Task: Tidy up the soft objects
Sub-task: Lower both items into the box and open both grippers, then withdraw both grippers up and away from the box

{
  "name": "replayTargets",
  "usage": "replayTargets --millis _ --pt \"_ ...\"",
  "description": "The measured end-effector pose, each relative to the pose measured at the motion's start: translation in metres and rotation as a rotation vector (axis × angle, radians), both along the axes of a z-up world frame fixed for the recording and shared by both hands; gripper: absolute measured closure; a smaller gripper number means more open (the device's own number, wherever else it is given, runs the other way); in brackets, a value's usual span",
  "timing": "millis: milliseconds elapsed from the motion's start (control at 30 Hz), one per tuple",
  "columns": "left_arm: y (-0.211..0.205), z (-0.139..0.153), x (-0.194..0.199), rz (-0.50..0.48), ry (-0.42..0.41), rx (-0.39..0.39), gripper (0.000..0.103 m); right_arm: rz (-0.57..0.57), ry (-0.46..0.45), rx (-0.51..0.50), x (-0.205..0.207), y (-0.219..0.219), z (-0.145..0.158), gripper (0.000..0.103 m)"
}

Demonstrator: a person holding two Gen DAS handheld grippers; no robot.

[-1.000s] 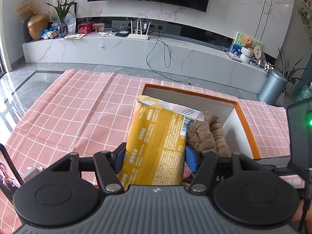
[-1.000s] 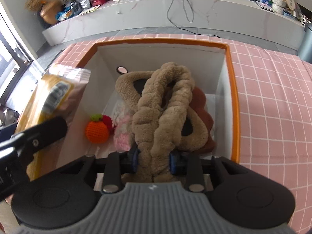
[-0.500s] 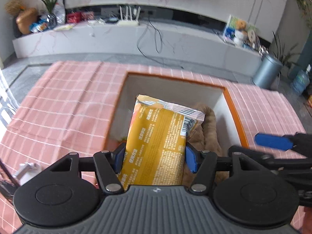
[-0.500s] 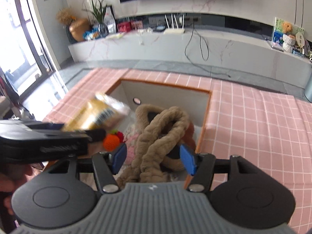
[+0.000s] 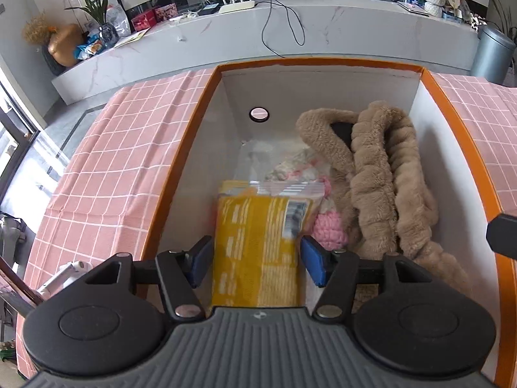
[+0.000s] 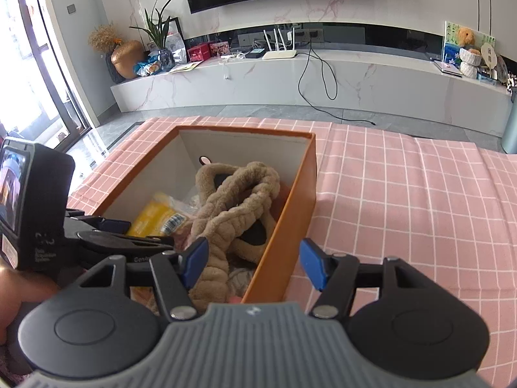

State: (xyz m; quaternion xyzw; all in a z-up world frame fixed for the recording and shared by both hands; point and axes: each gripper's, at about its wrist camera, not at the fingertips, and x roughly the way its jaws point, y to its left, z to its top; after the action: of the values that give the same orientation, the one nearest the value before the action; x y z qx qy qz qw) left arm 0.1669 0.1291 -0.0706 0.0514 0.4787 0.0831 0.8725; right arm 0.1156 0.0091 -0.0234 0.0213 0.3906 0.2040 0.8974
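Since a second ago the right gripper (image 6: 252, 263) has let go of the fluffy tan plush slippers (image 5: 384, 181) and pulled back out of the orange cardboard box with the white inside (image 5: 458, 123) — its blue fingers (image 6: 311, 268) now sit wide apart over the box's near right corner, holding nothing. Meanwhile the left gripper (image 5: 257, 263) has dropped down into the box with the yellow plastic snack bag (image 5: 258, 245), which lies along the left side of the box floor. The blue pads (image 5: 202, 260) sit right at the bag's edges (can't tell if they're squeezing or just released). Slippers fill the right half, and a pink knitted ball (image 5: 329, 229) is wedged between bag and slippers. Everything sits on a pink checked tablecloth (image 6: 420, 194).
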Motion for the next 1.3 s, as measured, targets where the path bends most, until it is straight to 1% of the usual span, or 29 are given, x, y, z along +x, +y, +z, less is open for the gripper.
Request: replayTargets --millis 33,67,133,233,333,400,467,500,533,600,667,767,833,933,1033,1167,1300 --pt "0.0 0.001 0.0 0.0 -0.001 0.005 0.028 0.003 -0.001 -0.003 0.0 0.0 -0.001 0.04" --pt "0.0 0.001 0.001 -0.008 0.002 0.0 0.021 0.005 -0.002 -0.005 0.0 0.0 -0.002 0.04" --pt "0.0 0.003 0.0 -0.002 -0.009 -0.007 0.012 0.003 0.002 0.001 -0.001 -0.004 -0.004 0.04" --pt "0.003 0.012 -0.003 0.024 -0.037 -0.015 0.012 -0.006 -0.003 0.005 -0.002 -0.01 -0.002 0.04" --pt "0.003 0.037 -0.016 0.019 -0.125 -0.054 0.013 -0.019 -0.025 0.006 -0.006 -0.018 0.008 0.039" --pt "0.0 0.06 -0.028 0.001 -0.191 -0.109 0.012 -0.036 -0.055 0.001 -0.011 -0.025 0.019 0.033" --pt "-0.006 0.081 -0.043 -0.024 -0.261 -0.166 0.013 -0.049 -0.09 -0.007 -0.019 -0.032 0.032 0.029" --pt "-0.01 0.091 -0.05 -0.034 -0.291 -0.182 0.013 -0.052 -0.11 -0.011 -0.025 -0.036 0.04 0.025" --pt "-0.015 0.101 -0.057 -0.04 -0.324 -0.192 0.013 -0.056 -0.126 -0.017 -0.03 -0.04 0.047 0.023" --pt "-0.026 0.118 -0.074 -0.05 -0.386 -0.202 0.012 -0.07 -0.166 -0.031 -0.045 -0.049 0.062 0.022" --pt "-0.038 0.132 -0.09 -0.063 -0.421 -0.206 0.012 -0.079 -0.202 -0.044 -0.06 -0.057 0.073 0.02" --pt "-0.056 0.143 -0.113 -0.071 -0.46 -0.189 0.01 -0.087 -0.241 -0.054 -0.086 -0.072 0.086 0.018" --pt "-0.067 0.146 -0.127 -0.083 -0.483 -0.181 0.007 -0.096 -0.261 -0.061 -0.101 -0.08 0.09 0.017" --pt "-0.086 0.143 -0.147 -0.107 -0.504 -0.139 0.007 -0.117 -0.283 -0.065 -0.126 -0.093 0.089 0.015" --pt "-0.101 0.134 -0.159 -0.121 -0.495 -0.114 0.006 -0.137 -0.278 -0.065 -0.143 -0.105 0.083 0.014" --pt "-0.11 0.113 -0.17 -0.098 -0.458 -0.151 0.006 -0.151 -0.246 -0.081 -0.163 -0.115 0.069 0.013" --pt "-0.112 0.09 -0.177 -0.07 -0.411 -0.185 0.006 -0.196 -0.243 -0.098 -0.177 -0.125 0.051 0.013"
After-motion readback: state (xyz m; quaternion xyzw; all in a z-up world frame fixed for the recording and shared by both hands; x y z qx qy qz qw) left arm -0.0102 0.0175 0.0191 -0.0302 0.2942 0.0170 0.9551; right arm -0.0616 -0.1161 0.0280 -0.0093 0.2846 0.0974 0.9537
